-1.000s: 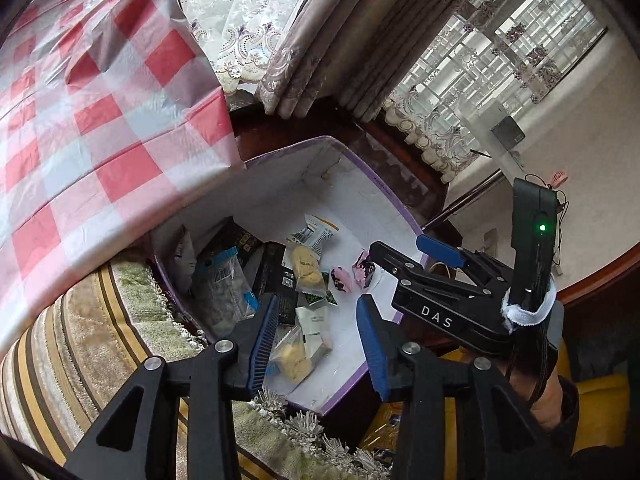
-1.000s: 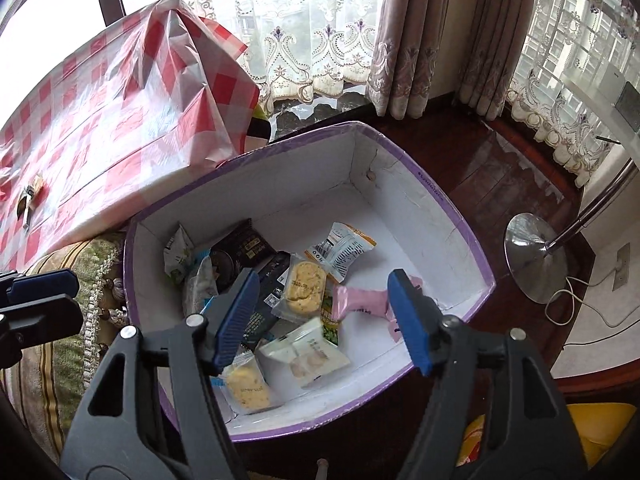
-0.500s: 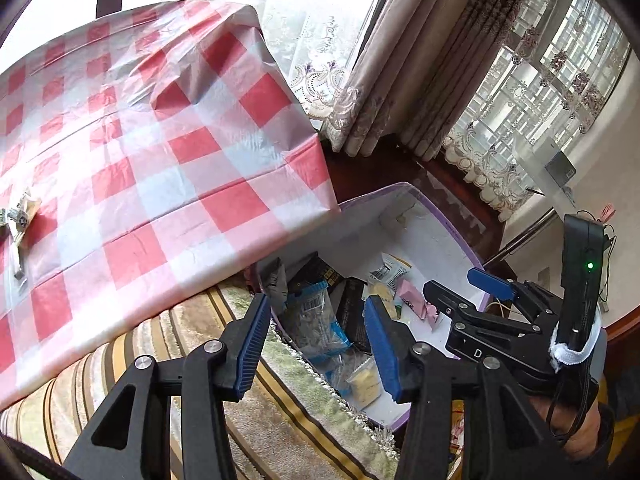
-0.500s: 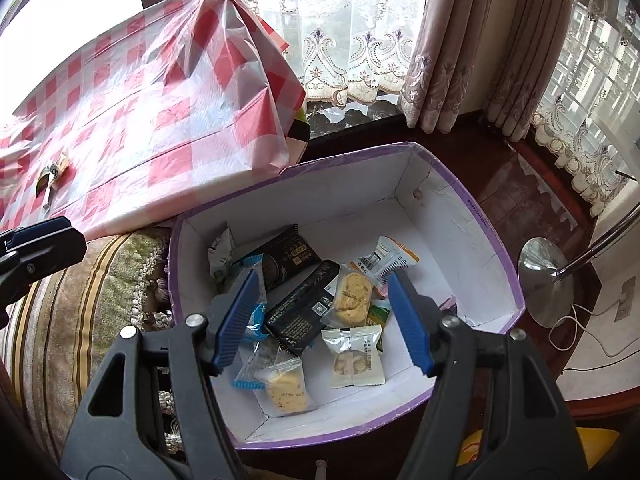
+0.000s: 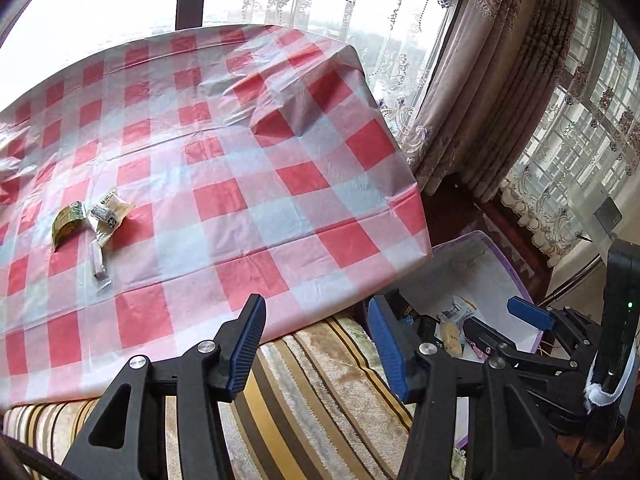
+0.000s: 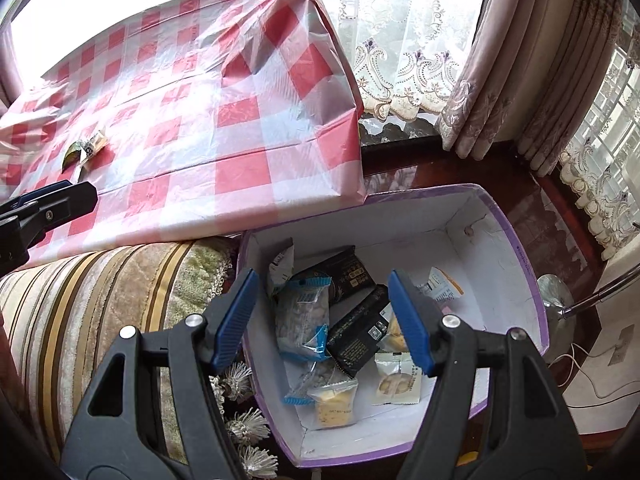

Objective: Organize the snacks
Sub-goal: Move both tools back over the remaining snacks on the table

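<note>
glossy crinkled plastic tablecloth (image 5: 240, 168) upper left; plush striped fabric cushion (image 6: 100, 292) below; matt white cardboard box (image 6: 500, 264) holding shiny snack wrappers (image 6: 304, 320).

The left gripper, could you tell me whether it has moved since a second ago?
Yes. The left gripper has swung from over the box toward the checked tablecloth, its empty jaws opening.

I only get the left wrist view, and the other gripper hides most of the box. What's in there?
Observer: A blue packet lies beside a black packet, among others.
Visitor: Is the right gripper carrying one?
Observer: No, the right gripper is open, with nothing between its jaws.
Visitor: Is the box full?
Observer: No; the far end of the box shows bare white floor.
</note>
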The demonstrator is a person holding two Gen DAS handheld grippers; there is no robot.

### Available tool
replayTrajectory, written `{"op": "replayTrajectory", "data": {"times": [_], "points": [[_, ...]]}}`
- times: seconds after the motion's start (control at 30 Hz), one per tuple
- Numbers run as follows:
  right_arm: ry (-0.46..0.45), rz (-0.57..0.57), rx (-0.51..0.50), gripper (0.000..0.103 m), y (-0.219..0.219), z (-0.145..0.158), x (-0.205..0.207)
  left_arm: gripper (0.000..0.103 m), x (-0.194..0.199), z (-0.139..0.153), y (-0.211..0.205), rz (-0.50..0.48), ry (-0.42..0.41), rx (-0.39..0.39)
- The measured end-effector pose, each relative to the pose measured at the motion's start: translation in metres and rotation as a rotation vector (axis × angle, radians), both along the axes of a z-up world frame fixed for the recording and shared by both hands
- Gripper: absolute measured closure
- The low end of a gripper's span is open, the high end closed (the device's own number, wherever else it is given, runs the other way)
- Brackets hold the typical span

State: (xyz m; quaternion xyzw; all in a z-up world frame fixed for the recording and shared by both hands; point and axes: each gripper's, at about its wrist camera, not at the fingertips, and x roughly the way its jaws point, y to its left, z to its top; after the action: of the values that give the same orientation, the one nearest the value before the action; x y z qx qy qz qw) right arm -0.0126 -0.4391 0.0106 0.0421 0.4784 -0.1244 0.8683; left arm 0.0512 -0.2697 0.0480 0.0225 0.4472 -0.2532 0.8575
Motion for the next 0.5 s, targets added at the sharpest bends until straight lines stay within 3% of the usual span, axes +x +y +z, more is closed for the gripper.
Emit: {"op": "replayTrajectory", "data": {"times": [0.5], "points": [[-0.010, 0.156, 0.049, 0.032, 0.072, -0.004, 0.049, 0.047, 0.043, -0.012, 0.081, 0.193, 0.031, -0.039]]}}
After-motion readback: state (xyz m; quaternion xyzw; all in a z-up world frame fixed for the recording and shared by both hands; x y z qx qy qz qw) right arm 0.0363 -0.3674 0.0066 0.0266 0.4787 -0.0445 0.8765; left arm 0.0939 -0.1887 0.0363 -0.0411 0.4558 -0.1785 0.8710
